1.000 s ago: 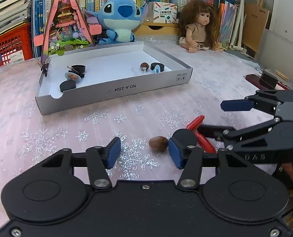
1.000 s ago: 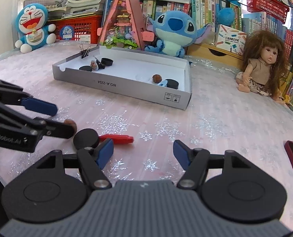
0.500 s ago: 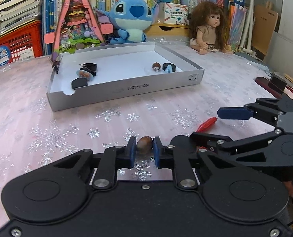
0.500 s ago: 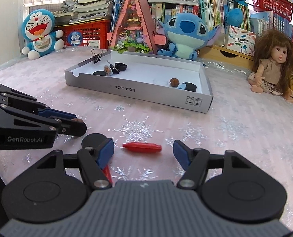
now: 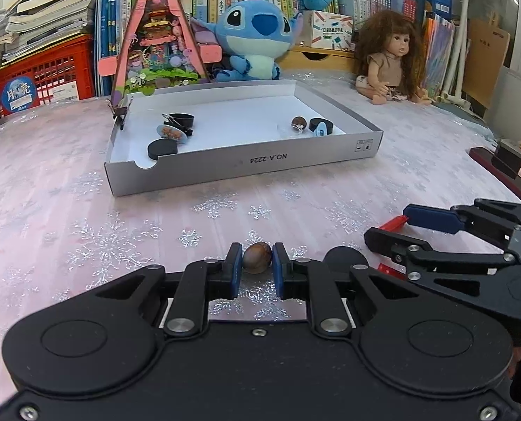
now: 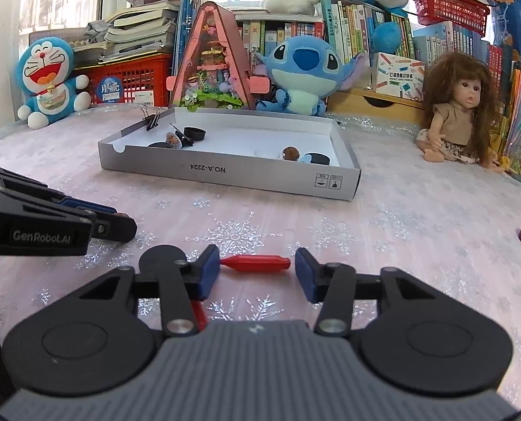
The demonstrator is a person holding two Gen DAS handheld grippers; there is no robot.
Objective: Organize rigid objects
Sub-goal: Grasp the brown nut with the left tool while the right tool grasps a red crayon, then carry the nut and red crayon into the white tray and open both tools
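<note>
blue pads of the left gripper (image 5: 257, 269) are pinching a brown nut (image 5: 257, 262) at 6 o'clock, low over the pink snowflake cloth (image 5: 85, 224); a white tray (image 5: 246, 165) is sitting at 12 o'clock.

in the right wrist view, the right gripper (image 6: 257, 273) is gaping wide, empty, its fingers flanking a red stick (image 6: 257, 263) lying on the cloth between them.

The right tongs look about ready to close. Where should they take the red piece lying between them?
Grip the red piece at its thick middle, from above. It lies flat, end to end between the open right tongs, so turn them to span its narrow width.
</note>
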